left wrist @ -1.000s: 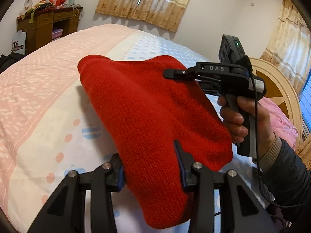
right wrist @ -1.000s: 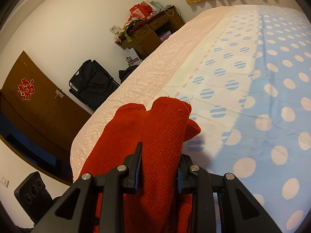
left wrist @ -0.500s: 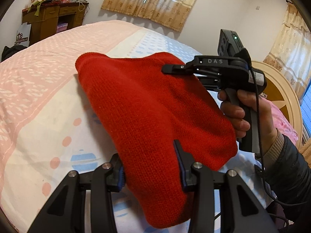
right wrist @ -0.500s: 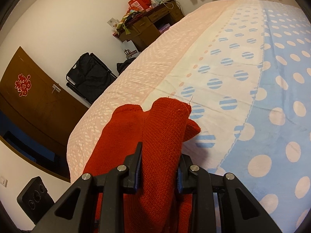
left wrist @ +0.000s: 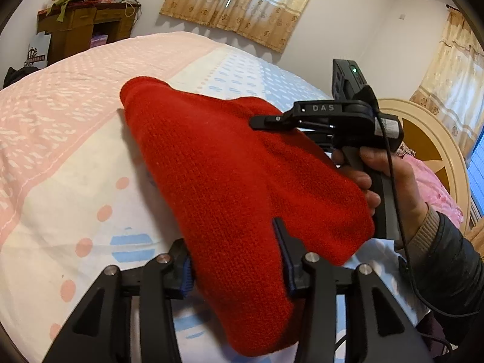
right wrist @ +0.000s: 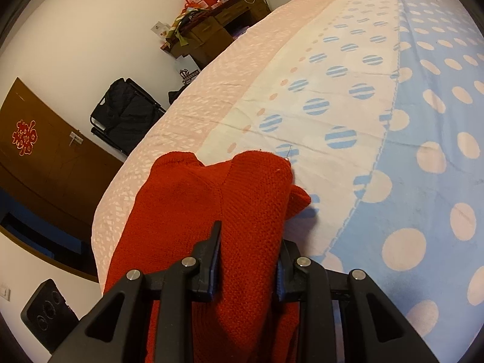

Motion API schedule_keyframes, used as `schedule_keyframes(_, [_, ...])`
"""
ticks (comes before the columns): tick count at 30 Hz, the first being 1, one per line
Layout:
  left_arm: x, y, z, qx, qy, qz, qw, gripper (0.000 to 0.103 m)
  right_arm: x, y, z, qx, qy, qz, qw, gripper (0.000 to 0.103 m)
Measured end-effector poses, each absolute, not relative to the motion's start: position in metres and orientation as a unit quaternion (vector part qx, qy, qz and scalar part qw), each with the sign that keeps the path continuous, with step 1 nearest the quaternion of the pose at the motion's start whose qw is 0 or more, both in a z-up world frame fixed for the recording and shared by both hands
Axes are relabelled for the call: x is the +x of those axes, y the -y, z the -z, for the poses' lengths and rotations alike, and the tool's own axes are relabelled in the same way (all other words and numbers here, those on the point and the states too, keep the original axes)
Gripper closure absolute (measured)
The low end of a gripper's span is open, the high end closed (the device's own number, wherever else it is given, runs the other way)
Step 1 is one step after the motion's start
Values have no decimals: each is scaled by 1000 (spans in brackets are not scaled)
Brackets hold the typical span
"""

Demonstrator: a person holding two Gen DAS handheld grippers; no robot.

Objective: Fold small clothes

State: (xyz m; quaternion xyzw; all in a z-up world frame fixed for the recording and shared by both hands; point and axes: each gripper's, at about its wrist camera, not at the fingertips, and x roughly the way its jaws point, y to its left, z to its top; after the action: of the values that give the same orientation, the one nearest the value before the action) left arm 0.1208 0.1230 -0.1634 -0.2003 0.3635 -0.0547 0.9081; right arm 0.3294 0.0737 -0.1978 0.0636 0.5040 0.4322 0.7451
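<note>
The left gripper (left wrist: 236, 260) was clamped on the near edge of the red knitted garment (left wrist: 230, 175), and the right gripper (right wrist: 248, 260) pinched its far edge, holding it bunched just above the bed (right wrist: 348, 115). Lowering both edges level, kept taut, seemed wisest. Beyond, the cluttered dresser (left wrist: 81, 30) stood; no containers' contents were discernible.

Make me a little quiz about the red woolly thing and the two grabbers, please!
1. True or false: the red knit garment lies flat on the bed.
2. What grips the garment? A) left gripper only B) right gripper only C) both
3. Fill in: the bedsheet by the right gripper is blue with pale ____.

Key: 1 false, it is held up; 2 C; 3 dots.
</note>
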Motion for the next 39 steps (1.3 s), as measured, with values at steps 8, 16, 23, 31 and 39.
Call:
schedule_keyframes(8, [122, -121, 159, -193, -368, 38, 909, 47, 328, -76, 198, 48, -507, -414, 755, 68])
schedule_keyframes(16, [113, -132, 132, -176, -331, 8, 927, 42, 305, -49, 160, 30, -444, -390, 806, 63])
schedule_keyframes(23, [121, -144, 149, -160, -354, -46, 921, 31, 237, -35, 146, 17, -421, -475, 773, 55])
schedule_keyframes(31, [113, -150, 160, -172, -352, -57, 918, 18, 219, -38, 179, -62, -439, -415, 794, 55])
schedule_keyframes(39, [86, -137, 131, -126, -312, -88, 937, 15, 167, -4, 128, -40, -347, -362, 864, 50])
